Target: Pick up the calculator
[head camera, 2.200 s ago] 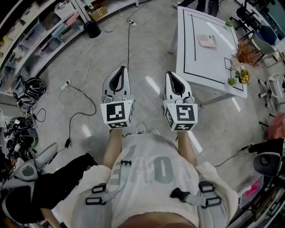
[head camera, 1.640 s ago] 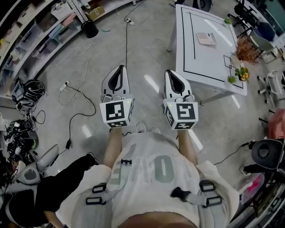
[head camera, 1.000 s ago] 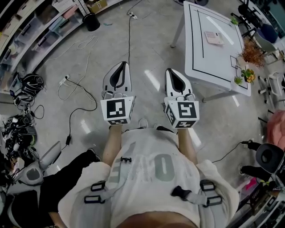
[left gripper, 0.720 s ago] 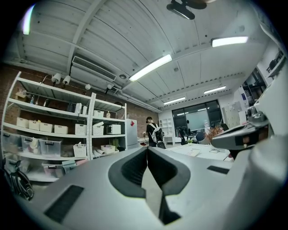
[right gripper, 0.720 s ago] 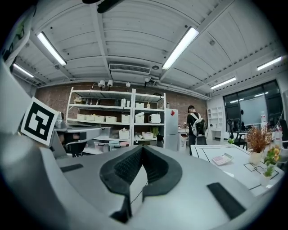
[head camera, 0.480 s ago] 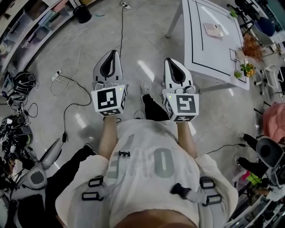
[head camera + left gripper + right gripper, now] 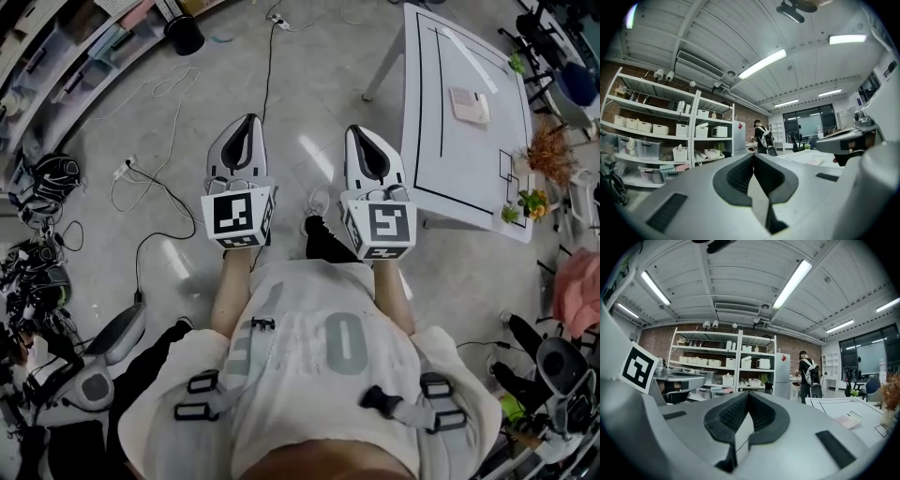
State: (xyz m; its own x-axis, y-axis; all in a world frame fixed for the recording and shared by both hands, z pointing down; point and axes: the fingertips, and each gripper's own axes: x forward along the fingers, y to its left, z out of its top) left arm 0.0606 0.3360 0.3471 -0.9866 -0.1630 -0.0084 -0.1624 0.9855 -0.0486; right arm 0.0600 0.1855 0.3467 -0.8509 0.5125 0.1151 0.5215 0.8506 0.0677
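The calculator is a pale pinkish pad lying flat on the white table at the upper right of the head view. My left gripper and right gripper are held side by side over the floor, left of the table and short of it. Both point level and are shut on nothing. In the left gripper view the shut gripper fills the foreground, with the calculator small at the right. The right gripper view shows its shut gripper and the calculator on the table.
Cables trail over the grey floor at the left. A black bin and shelving stand at the back left. Small plants sit on the table's right edge. A person with a backpack stands far off by the shelves.
The person carrying the grippers has stepped forward, one leg now showing between the arms. Both grippers travelled along side by side, still shut. The table has shifted right in the head view.
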